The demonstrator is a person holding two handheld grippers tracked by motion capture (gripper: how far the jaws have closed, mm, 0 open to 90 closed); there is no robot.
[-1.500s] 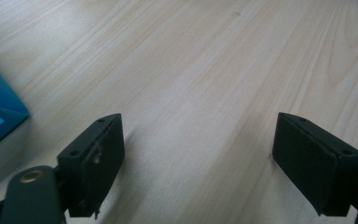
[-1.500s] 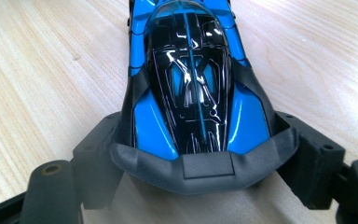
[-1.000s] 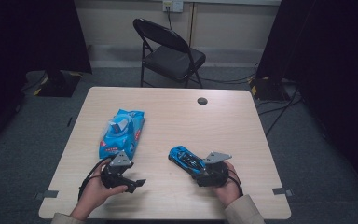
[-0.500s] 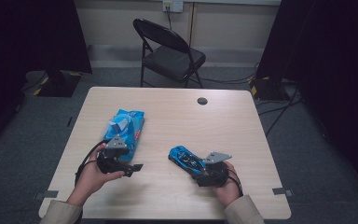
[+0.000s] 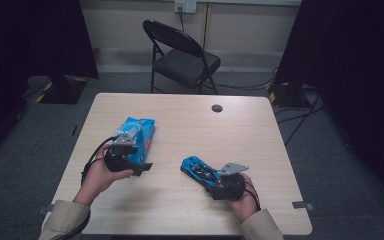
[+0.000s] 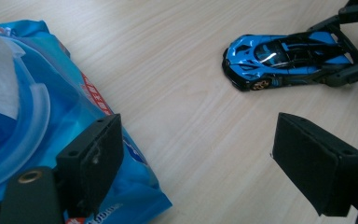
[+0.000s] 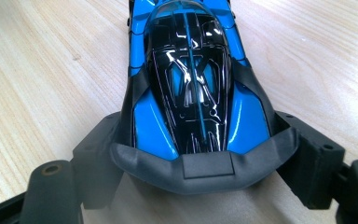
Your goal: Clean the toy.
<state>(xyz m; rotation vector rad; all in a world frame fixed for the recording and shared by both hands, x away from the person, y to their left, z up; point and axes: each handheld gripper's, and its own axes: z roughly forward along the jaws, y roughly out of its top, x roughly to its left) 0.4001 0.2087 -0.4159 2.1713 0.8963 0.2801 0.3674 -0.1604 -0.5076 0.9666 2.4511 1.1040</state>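
Toy car (image 7: 193, 88) between right hand-held gripper (image 7: 200, 161) jaws

A black folding chair (image 5: 182, 57) stands on the grey carpet beyond the far edge of the light wooden desk (image 5: 260, 135). A small dark round disc (image 5: 217, 108) lies near the desk's far edge, and cables (image 5: 300, 117) trail over the floor at the right.
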